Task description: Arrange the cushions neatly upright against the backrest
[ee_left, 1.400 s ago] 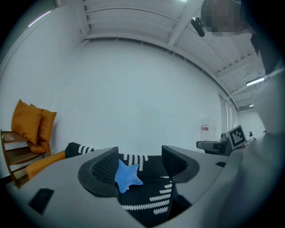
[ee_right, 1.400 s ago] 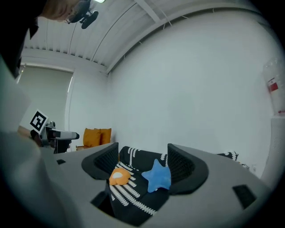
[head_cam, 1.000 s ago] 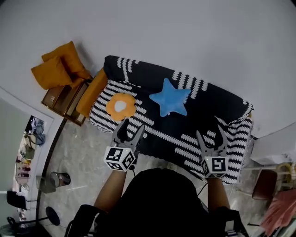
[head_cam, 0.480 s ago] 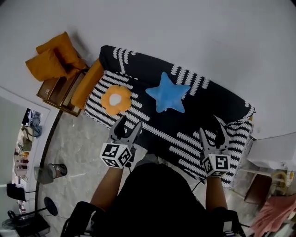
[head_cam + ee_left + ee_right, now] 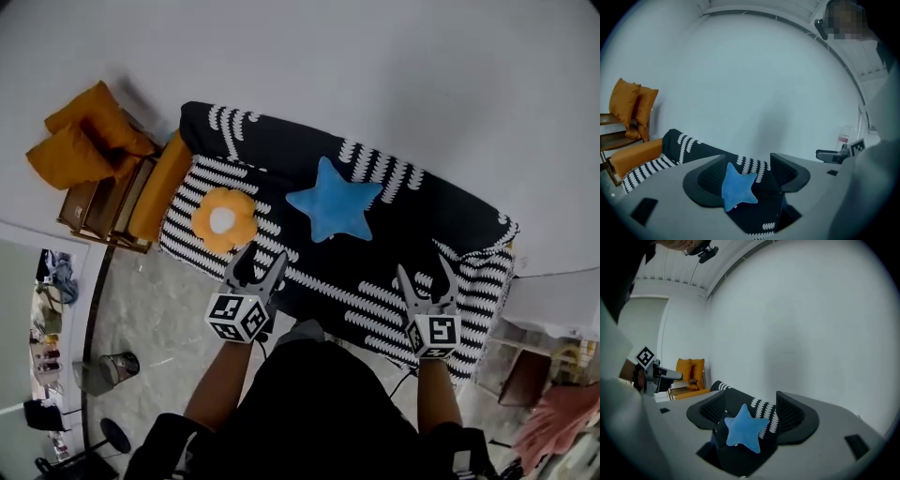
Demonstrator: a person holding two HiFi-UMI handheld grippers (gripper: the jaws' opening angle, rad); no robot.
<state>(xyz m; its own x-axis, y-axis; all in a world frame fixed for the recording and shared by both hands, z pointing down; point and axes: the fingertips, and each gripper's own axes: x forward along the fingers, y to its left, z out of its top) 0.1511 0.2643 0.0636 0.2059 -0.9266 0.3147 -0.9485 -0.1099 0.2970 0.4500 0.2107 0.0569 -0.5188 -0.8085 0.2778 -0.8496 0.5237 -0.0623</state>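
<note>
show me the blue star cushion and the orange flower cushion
blue star cushion (image 5: 335,208): head view, middle of the star
orange flower cushion (image 5: 223,219): head view, its white centre

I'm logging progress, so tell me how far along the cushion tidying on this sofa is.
Done, it seems: the blue star cushion leans upright against the backrest. In hand: nothing. The left gripper and right gripper hover over the seat near its front edge, jaws open and empty. Left: the orange flower cushion appears to lie flat on the seat and needs standing up.
</note>
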